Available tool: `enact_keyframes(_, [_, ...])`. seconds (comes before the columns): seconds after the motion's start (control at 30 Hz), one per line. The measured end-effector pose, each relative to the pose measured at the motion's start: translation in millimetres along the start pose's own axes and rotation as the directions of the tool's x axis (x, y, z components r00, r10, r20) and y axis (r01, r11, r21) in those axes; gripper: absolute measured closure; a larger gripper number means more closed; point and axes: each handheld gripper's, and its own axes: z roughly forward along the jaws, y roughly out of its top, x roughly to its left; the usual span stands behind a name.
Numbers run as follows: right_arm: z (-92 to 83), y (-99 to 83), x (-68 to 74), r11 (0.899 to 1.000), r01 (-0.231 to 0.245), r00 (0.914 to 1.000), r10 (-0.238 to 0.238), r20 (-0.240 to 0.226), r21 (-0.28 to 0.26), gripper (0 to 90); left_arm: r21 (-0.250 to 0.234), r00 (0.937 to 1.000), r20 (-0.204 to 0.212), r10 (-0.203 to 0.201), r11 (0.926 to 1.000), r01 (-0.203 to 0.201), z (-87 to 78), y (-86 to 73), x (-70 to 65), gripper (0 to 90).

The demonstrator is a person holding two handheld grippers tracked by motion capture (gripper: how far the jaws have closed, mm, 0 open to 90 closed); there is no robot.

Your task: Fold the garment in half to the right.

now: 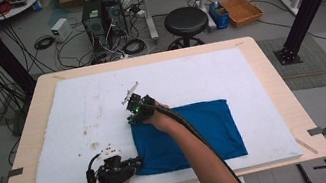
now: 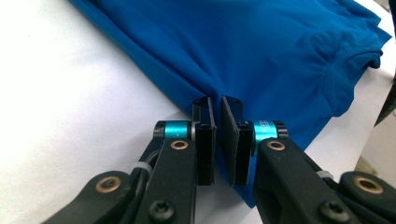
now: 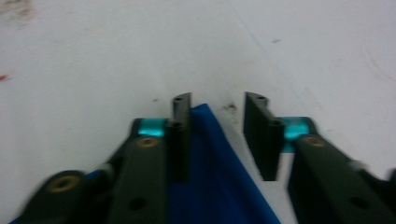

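A blue garment (image 1: 194, 134) lies folded into a rectangle on the white board (image 1: 92, 104), right of centre and toward the near edge. My left gripper (image 1: 135, 163) sits at its near left corner, and in the left gripper view the gripper (image 2: 218, 100) is shut on the folded blue edge (image 2: 261, 46). My right gripper (image 1: 132, 117) is at the garment's far left corner. In the right gripper view its jaws (image 3: 217, 98) stand apart with the blue corner (image 3: 210, 163) between them. The cloth lies against the left jaw, with a gap to the right one.
The board covers most of a light wooden table (image 1: 272, 77). Brown stains (image 1: 93, 145) mark the board's left part. Beyond the table are a black stool (image 1: 185, 22), computer towers (image 1: 93, 17), cables, an orange basket (image 1: 241, 10) and black frame posts (image 1: 307, 0).
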Motion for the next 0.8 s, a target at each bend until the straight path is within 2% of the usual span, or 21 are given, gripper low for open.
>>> enact_keyframes(0.07, [-0.2,0.4,1.4,1.000,0.011,0.9996,-0.011,-0.027,0.005,82.9,0.004,1.0000,-0.001,-0.001,1.0000,0.001,-0.2,0.4,0.7,83.9])
enact_keyframes(0.1, [-0.4,0.7,2.2,1.000,0.026,0.9994,-0.025,-0.021,0.007,86.7,0.006,1.0000,0.000,-0.004,1.0000,0.004,-0.3,0.5,0.8,84.0])
enact_keyframes(0.3, [-5.6,-0.2,-0.8,1.000,-0.001,0.9997,0.001,-0.025,-0.005,88.0,-0.001,0.9998,0.008,-0.016,0.9999,0.016,-0.8,2.0,-0.1,84.8])
enact_keyframes(0.4, [-17.9,-1.1,-4.3,0.998,-0.012,0.9994,0.010,-0.034,-0.054,88.1,-0.029,0.9989,0.045,-0.016,0.9994,0.017,-4.2,4.6,-0.5,85.0])
enact_keyframes(0.47, [-29.5,-2.8,-6.6,0.995,-0.031,0.9987,0.027,-0.042,-0.097,88.1,-0.059,0.9962,0.084,-0.024,0.9978,0.029,-7.2,7.2,-2.0,85.0])
enact_keyframes(0.57, [-46.5,-9.2,-11.0,0.988,-0.054,0.9978,0.047,-0.046,-0.148,88.1,-0.108,0.9886,0.147,-0.030,0.9930,0.047,-9.5,10.5,-6.7,85.1])
enact_keyframes(0.63, [-56.7,-16.6,-14.0,0.981,-0.067,0.9971,0.059,-0.048,-0.183,88.1,-0.127,0.9827,0.184,-0.016,0.9911,0.040,-8.8,12.1,-11.9,85.1])
enact_keyframes(0.8, [-76.4,-42.6,-20.7,0.966,-0.123,0.9922,0.115,-0.046,-0.229,88.2,-0.144,0.9613,0.274,-0.026,0.9872,0.068,0.6,20.8,-21.5,85.3])
